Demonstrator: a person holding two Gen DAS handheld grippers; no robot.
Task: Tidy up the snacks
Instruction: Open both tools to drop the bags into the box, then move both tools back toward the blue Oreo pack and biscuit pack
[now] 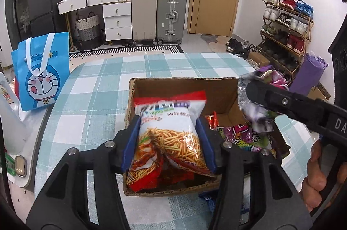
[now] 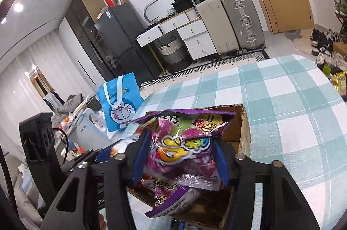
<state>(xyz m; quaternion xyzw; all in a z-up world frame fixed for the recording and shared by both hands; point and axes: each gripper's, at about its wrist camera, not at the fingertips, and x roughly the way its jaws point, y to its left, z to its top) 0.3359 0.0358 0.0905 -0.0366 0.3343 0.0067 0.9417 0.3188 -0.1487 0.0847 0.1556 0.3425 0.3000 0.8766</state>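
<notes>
An open cardboard box (image 1: 184, 80) stands on the checked tablecloth (image 1: 97, 89). My left gripper (image 1: 168, 132) hovers over its near left part, its blue pads against the sides of a white-and-red bag of fried noodle sticks (image 1: 171, 134). From the right, my right gripper (image 1: 249, 89) reaches over the box's right side. In the right wrist view its jaws (image 2: 180, 156) stand apart with small gaps around a blurred purple candy bag (image 2: 184, 143). More purple bags (image 1: 243, 136) and a red packet (image 1: 213, 121) lie in the box.
A blue cartoon gift bag (image 1: 41, 72) stands at the table's far left, beside a white jug (image 2: 86, 128). A blue packet (image 1: 208, 199) pokes out under the box's near edge. A person's hand (image 1: 314, 175) holds the right gripper. Suitcases, drawers and a shoe rack line the room behind.
</notes>
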